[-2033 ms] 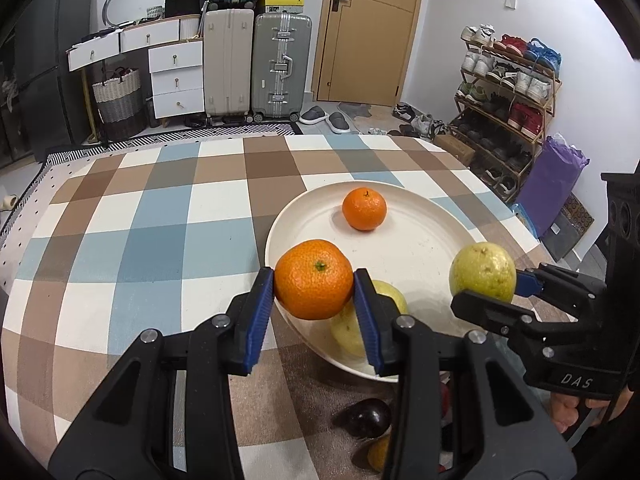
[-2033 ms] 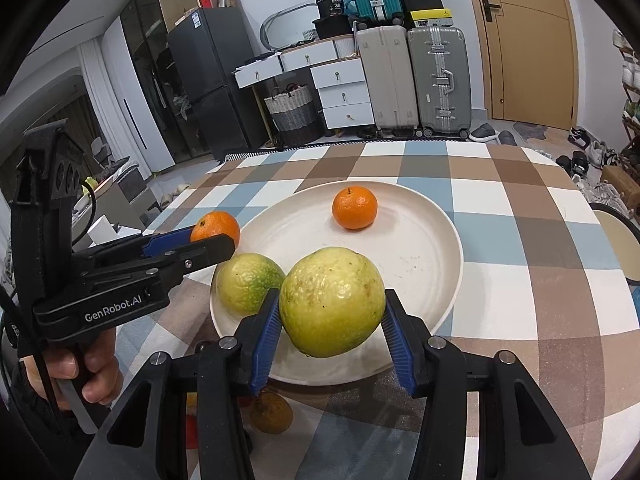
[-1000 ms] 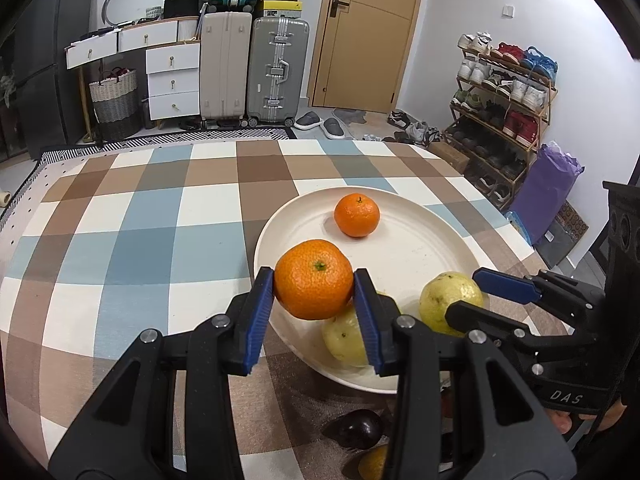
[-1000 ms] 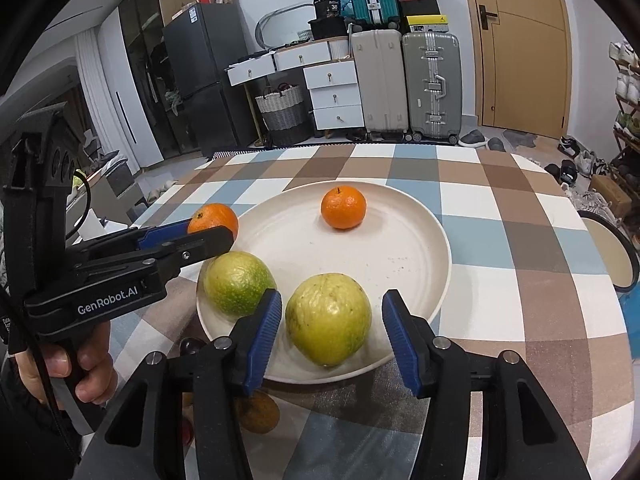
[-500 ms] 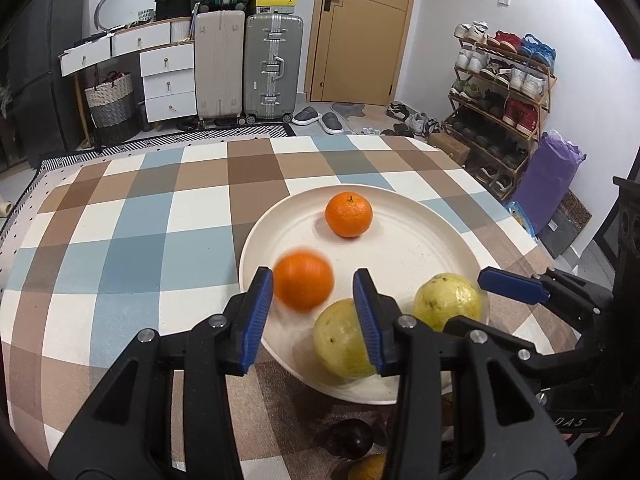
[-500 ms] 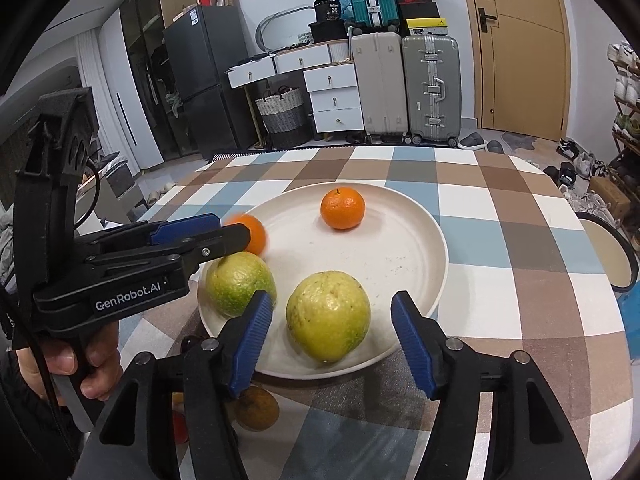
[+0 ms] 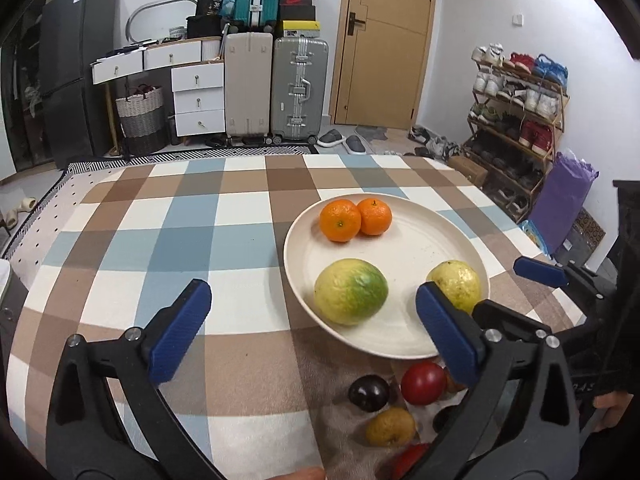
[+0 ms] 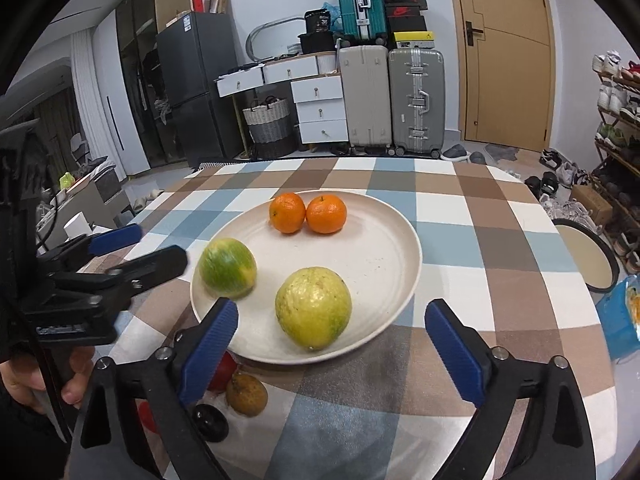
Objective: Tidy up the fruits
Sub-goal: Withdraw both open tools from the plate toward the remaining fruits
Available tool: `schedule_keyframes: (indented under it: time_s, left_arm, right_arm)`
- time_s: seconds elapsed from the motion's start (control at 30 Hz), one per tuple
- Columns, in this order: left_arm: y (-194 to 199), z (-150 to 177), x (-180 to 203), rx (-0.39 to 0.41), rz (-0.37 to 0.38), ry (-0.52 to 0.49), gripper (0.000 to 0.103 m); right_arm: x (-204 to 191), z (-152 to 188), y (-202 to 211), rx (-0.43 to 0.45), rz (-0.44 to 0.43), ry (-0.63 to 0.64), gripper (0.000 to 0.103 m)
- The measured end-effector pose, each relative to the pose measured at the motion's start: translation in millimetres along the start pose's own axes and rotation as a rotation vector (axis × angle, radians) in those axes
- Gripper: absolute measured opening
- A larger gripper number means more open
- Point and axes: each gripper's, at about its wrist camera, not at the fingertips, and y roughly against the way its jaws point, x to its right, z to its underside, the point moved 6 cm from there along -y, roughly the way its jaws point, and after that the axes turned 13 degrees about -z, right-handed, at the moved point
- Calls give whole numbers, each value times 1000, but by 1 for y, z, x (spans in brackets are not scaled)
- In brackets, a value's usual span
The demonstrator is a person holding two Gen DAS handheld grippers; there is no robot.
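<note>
A cream plate [image 7: 432, 248] [image 8: 384, 248] on the checked tablecloth holds two oranges [image 7: 340, 220] [image 8: 287, 213] side by side at its far edge, a green-yellow citrus [image 7: 351, 291] [image 8: 227, 268] and a yellow guava [image 7: 456, 284] [image 8: 313, 307]. My left gripper [image 7: 312, 332] [image 8: 132, 248] is open and empty, pulled back to the plate's near left. My right gripper [image 8: 332, 352] [image 7: 540, 272] is open and empty just short of the guava.
Loose fruits lie on the cloth in front of the plate: a red one [image 7: 423, 377], a dark plum [image 7: 369, 393] [image 8: 210, 422] and a brownish-yellow one [image 7: 391, 426] [image 8: 247, 394]. A second plate [image 8: 588, 256] sits off the table's right edge.
My right gripper let go of the guava on the plate and opened wide. My left gripper released its orange, which rolled beside the other orange, then opened wide and drew back.
</note>
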Motion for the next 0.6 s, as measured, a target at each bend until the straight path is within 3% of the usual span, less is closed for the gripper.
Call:
schedule_keyframes:
  time_s: [0.6]
  left_arm:
    - [47,35,-21,13,-22,37,102]
  right_arm:
    - [-10,26,25,6,-42,-42,103]
